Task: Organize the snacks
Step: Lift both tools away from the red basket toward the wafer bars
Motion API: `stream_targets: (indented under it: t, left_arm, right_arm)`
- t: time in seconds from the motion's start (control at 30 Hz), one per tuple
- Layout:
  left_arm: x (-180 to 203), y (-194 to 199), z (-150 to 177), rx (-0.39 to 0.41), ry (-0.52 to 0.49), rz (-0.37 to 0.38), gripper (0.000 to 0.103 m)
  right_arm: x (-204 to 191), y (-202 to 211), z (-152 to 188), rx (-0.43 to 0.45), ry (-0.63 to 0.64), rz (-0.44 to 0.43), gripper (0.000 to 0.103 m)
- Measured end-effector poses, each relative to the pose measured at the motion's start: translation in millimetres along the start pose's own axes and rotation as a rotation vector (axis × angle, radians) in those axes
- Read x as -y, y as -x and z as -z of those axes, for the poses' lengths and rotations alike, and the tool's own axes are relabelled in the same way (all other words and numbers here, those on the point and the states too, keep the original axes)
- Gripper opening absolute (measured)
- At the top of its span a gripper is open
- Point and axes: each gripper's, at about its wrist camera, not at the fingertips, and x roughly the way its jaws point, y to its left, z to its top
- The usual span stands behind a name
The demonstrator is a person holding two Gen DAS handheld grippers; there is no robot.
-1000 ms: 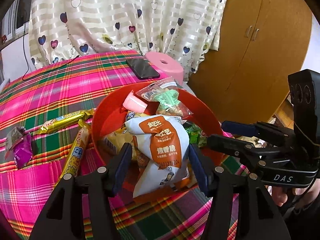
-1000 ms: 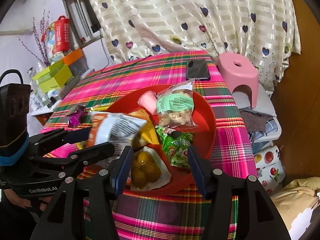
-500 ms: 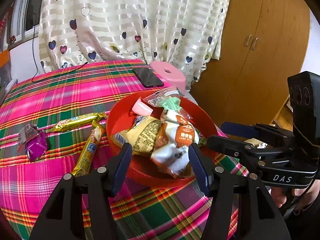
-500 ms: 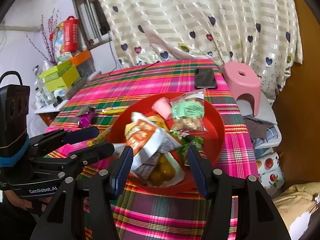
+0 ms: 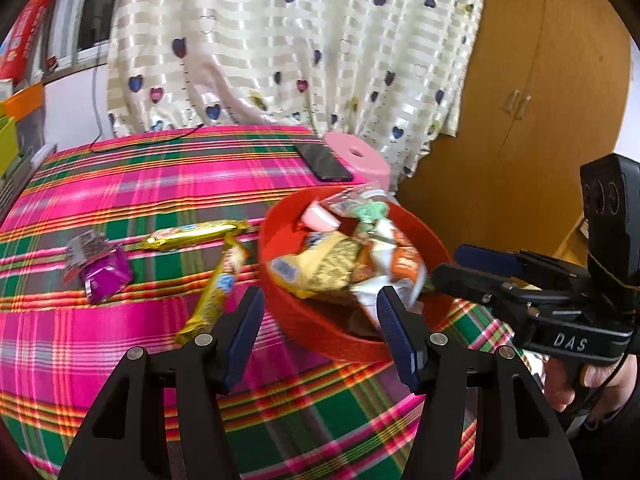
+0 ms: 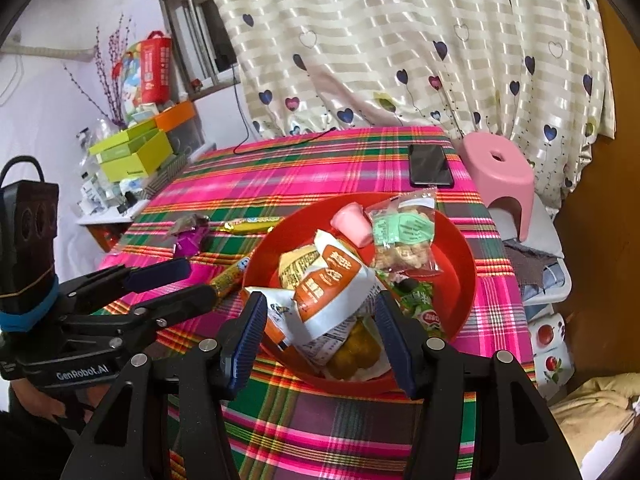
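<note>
Both my tongs, left gripper (image 5: 320, 316) and right gripper (image 6: 316, 320), spread empty beside the heaped red bowl (image 6: 460, 248); clipping the orange-and-white packet (image 6: 336, 280) could spill it onto the cloth.

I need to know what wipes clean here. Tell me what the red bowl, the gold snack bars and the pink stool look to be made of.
Red bowl: probably plastic, uniform colour, smooth soft sheen.
Gold snack bars: wrappers look like metallised foil film, mirror-bright glints and creases.
Pink stool: likely moulded plastic, matte, rounded one-piece shape with a hole on top.
</note>
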Motion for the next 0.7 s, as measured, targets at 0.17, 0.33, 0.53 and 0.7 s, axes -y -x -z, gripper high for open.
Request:
stream_targets:
  t: [0.17,0.33,0.53,0.7]
  left_arm:
    - [-26,6,8,-0.001,0.048,-0.052,0.059]
    - [-52,7,14,-0.007,0.098,-0.11,0.059]
    - [-76,3,18,-0.015,0.141,-0.156,0.059]
    - [-81,-9,17,-0.04,0.143,-0.16,0.059]
  right_arm:
    - [-2,-15,-4,-0.016,-0.002,0.013,0.048]
    - [-5,-29,-11,0.005,0.019,0.042,0.034]
    - [1,-43,-8,-0.023,0.047,0.109,0.032]
    - [11,-39,-5,-0.029,0.019,0.098,0.033]
